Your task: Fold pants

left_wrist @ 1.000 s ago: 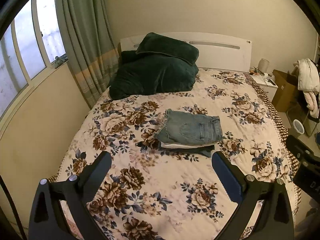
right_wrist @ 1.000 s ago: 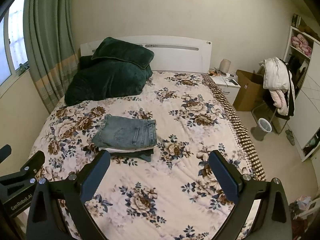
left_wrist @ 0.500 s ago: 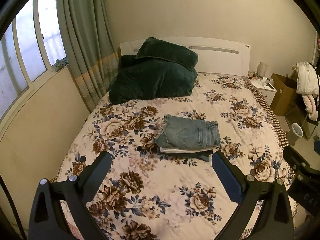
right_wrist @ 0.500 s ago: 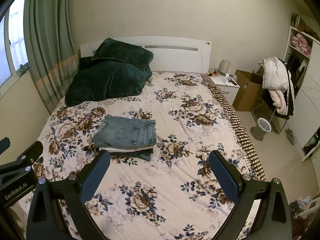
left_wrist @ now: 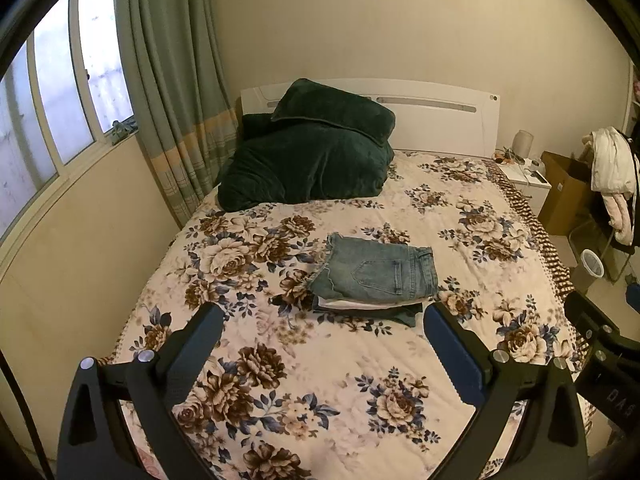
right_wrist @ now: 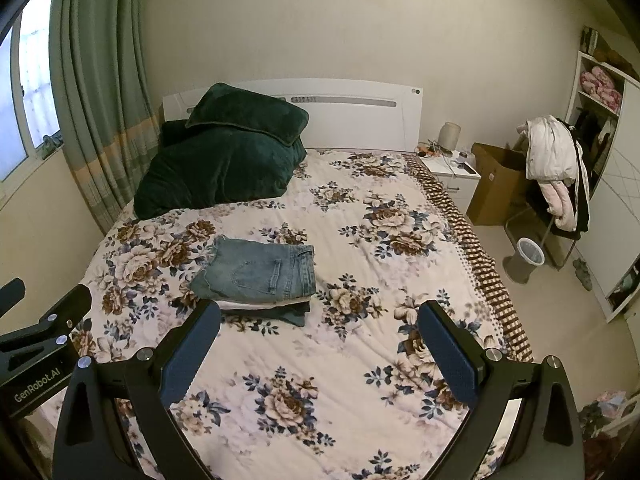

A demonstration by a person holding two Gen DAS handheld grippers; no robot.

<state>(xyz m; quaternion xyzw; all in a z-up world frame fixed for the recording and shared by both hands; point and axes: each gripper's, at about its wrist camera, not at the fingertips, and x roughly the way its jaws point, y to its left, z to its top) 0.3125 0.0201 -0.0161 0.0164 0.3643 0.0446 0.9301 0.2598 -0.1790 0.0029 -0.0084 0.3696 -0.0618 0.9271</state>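
Left wrist view: the left gripper (left_wrist: 320, 344) is shown with its jaws spread wide and nothing held between them, raised above the near part of the bed (left_wrist: 400, 420) and aimed toward the headboard (left_wrist: 440, 120). Right wrist view: the right gripper (right_wrist: 320, 340) is likewise shown with jaws wide apart and nothing between them, held beside the left gripper, part of whose body is seen at the lower left edge. The folded jeans (left_wrist: 380, 276) are seen lying flat at mid-bed on a small stack of other folded garments (left_wrist: 372, 308), beyond both sets of fingertips and untouched. The lower layers of the stack are largely covered, so their kind cannot be told. The bed's near edge is cut off by the gripper frames. Open quilt is seen around the stack on all sides; dark green bedding (right_wrist: 224, 160) is piled near the headboard, and the bed's right edge borders bare floor (right_wrist: 560, 340).
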